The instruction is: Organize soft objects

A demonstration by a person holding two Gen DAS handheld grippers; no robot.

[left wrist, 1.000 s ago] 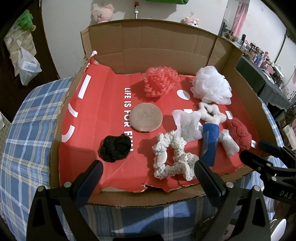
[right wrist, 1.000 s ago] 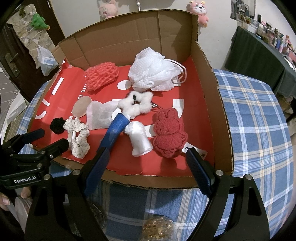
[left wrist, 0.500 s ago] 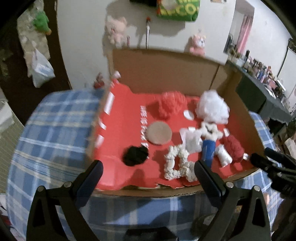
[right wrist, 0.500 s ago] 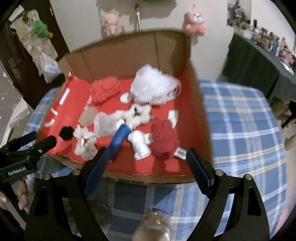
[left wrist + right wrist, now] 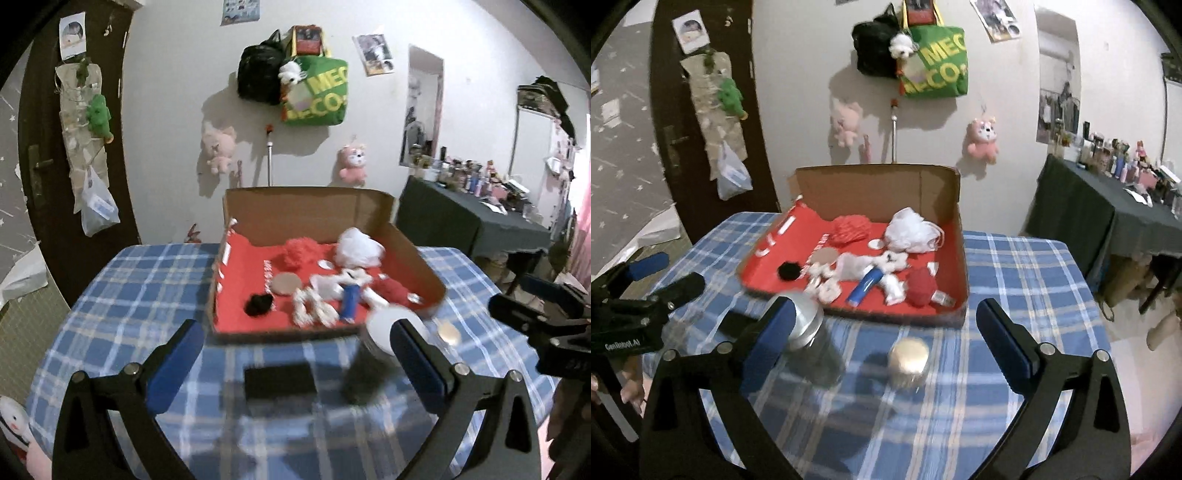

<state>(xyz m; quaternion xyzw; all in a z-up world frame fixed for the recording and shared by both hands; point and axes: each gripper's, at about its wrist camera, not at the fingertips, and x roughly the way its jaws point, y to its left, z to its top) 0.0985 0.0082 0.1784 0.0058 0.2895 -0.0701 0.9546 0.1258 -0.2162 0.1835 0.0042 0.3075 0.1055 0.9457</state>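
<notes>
Plaid-covered table (image 5: pixel 1015 266) fills the ground ahead of and under both tongs; on it, well ahead of both tips, sits the open cardboard box (image 5: pixel 879 184) with its red floor.

Soft objects all lie inside the box, none held: white mesh puff (image 5: pixel 908 230) and red net ball (image 5: pixel 849 229) at the far side from the tongs; red plush (image 5: pixel 921 286), blue tube (image 5: pixel 866 282), pale knitted tangle (image 5: pixel 310 310), tan disc (image 5: pixel 285 283) and black pom (image 5: pixel 258 304) toward the near edge; motion blur hides finer detail.

Left gripper (image 5: pixel 291 350): fingers spread wide, nothing between them; a flat black item (image 5: pixel 279 380) lies on the cloth inside its span, untouched.

Right gripper (image 5: pixel 882 332): its jaws have just been opening and stand wide apart, empty; a silver-capped jar (image 5: pixel 809 339) stands close by its left finger and a small gold-lidded jar (image 5: pixel 908 360) sits between the fingers on the cloth, neither pinched.

Risks, as judgement: both tongs must cross the jars to reach the box, so a low approach could topple the tall jar; the near box wall could be caught and the light box shoved; the knitted tangle may snag neighbours and drag them out; mesh puffs compress and may slip from a shallow pinch.
</notes>
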